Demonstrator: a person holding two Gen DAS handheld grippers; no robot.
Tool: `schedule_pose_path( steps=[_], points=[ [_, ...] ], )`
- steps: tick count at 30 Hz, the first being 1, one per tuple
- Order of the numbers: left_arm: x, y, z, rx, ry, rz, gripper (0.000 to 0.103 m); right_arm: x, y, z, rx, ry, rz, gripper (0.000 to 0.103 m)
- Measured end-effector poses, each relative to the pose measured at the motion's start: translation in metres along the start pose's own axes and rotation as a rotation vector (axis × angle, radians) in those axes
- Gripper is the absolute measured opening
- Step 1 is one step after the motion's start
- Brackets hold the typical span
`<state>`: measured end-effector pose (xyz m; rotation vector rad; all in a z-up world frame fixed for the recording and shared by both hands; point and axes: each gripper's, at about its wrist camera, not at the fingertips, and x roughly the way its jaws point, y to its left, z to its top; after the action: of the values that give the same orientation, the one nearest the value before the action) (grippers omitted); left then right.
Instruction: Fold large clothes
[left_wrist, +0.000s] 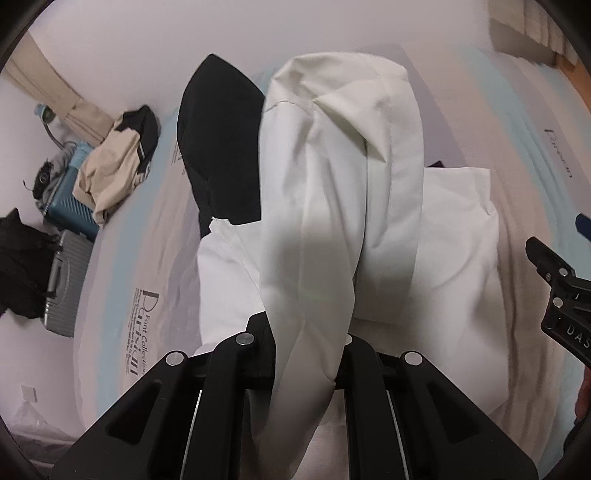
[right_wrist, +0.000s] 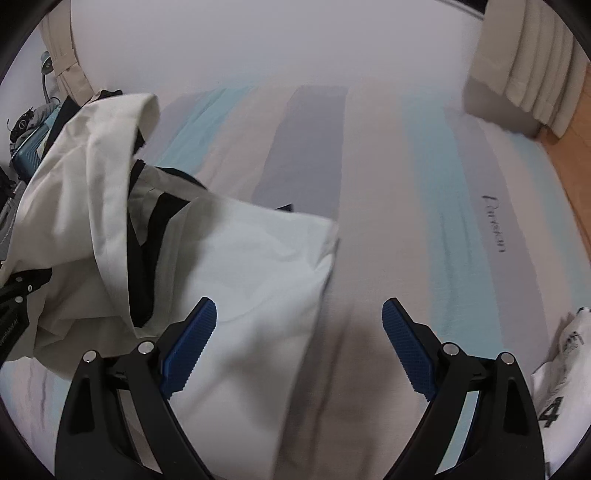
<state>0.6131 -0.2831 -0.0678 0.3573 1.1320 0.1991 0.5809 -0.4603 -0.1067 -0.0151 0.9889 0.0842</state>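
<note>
**Sleeve pinched, other jaws wide**

While my left gripper (left_wrist: 306, 354) is clamped on a fold of the white garment (left_wrist: 332, 206), lifting it off the striped bed sheet (right_wrist: 406, 184), my right gripper (right_wrist: 299, 350) hangs with blue pads (right_wrist: 192, 343) spread wide over the garment's flat edge, gripping nothing. A beige garment (left_wrist: 110, 173) lies near two suitcases (left_wrist: 70, 199).

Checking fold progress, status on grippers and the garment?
Left gripper shut on white garment, lifted. Right gripper open, empty, over the bed. Nothing in the way.
</note>
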Motion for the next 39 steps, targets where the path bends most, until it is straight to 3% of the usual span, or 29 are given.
schedule_pose_path(
  steps=[9, 14, 21, 31, 39],
  points=[
    [-0.007, -0.075, -0.002, 0.051, -0.022, 0.036, 0.009, -0.016, -0.056, -0.015, 0.095, 0.029, -0.053, 0.087],
    [-0.004, -0.117, -0.007, 0.096, -0.027, 0.019, 0.009, -0.022, -0.088, -0.037, 0.124, 0.049, -0.076, 0.087],
    [0.033, -0.167, -0.015, 0.146, 0.001, 0.024, 0.009, -0.018, -0.117, -0.061, 0.159, 0.082, -0.1, 0.087],
    [0.08, -0.167, -0.012, 0.149, 0.022, 0.04, 0.01, 0.0, -0.124, -0.083, 0.165, 0.109, -0.073, 0.087],
    [0.093, -0.159, -0.02, 0.138, 0.035, 0.017, 0.012, 0.011, -0.125, -0.089, 0.194, 0.128, -0.063, 0.087]
  ],
)
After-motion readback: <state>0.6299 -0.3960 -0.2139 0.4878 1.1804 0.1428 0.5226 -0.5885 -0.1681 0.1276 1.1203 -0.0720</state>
